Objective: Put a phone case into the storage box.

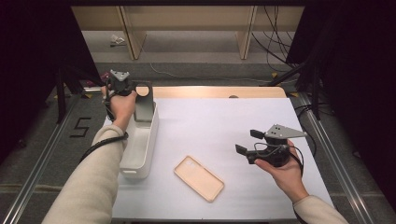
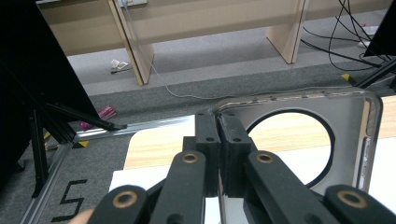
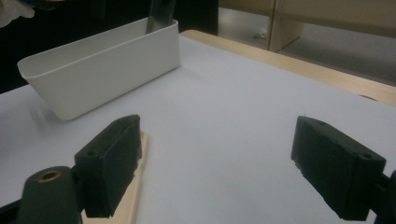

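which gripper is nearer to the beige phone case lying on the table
Right. The right gripper hovers open just beside the beige phone case; the left gripper is far off above the white bin, shut on a grey case.

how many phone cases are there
2. A dark case stands upright in the left gripper, over the far end of the white bin. A beige case lies flat on the table.

Grey floor (image 1: pixel 196 60) w/ cables, wood shelf legs (image 1: pixel 132 39) behind.

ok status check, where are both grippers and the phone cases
Left gripper shut on grey phone case, over white bin. Right gripper open, empty. Beige phone case flat on table, nothing in the way.
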### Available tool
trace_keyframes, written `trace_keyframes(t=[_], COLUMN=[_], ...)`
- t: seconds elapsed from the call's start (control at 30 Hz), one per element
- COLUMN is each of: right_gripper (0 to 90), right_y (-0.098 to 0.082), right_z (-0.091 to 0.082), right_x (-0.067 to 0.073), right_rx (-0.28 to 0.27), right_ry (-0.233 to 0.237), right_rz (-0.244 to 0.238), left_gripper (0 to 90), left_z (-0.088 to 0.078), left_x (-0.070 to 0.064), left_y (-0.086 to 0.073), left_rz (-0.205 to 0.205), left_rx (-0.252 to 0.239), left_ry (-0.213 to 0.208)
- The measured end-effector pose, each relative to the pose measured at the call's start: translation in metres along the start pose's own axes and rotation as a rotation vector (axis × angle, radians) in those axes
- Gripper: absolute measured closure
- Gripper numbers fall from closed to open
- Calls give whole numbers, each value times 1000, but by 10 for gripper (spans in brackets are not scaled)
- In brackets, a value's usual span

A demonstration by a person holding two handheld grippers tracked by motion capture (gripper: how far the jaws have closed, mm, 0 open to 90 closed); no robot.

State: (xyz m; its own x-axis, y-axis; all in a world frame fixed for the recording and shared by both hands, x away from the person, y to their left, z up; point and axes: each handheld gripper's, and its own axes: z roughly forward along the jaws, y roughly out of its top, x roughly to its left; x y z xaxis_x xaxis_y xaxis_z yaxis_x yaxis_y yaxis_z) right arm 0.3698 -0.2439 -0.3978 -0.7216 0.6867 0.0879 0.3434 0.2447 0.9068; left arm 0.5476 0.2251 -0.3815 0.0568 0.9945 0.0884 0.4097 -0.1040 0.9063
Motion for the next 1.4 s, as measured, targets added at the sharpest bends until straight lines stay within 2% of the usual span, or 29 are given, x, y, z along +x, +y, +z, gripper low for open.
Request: trace_keyframes(t=[0.9, 1.4], right_gripper=[169, 169], right_y=[0, 0], right_z=[0, 0], right_x=[0, 0], right_rx=[2, 1], right_ry=[0, 0], right_rz=[1, 1], left_gripper=[861, 849], left_z=[6, 7], left_x=[-1, 0], left_y=[-6, -9], left_rz=[35, 37], left_rx=[21, 29], left_ry=[4, 8])
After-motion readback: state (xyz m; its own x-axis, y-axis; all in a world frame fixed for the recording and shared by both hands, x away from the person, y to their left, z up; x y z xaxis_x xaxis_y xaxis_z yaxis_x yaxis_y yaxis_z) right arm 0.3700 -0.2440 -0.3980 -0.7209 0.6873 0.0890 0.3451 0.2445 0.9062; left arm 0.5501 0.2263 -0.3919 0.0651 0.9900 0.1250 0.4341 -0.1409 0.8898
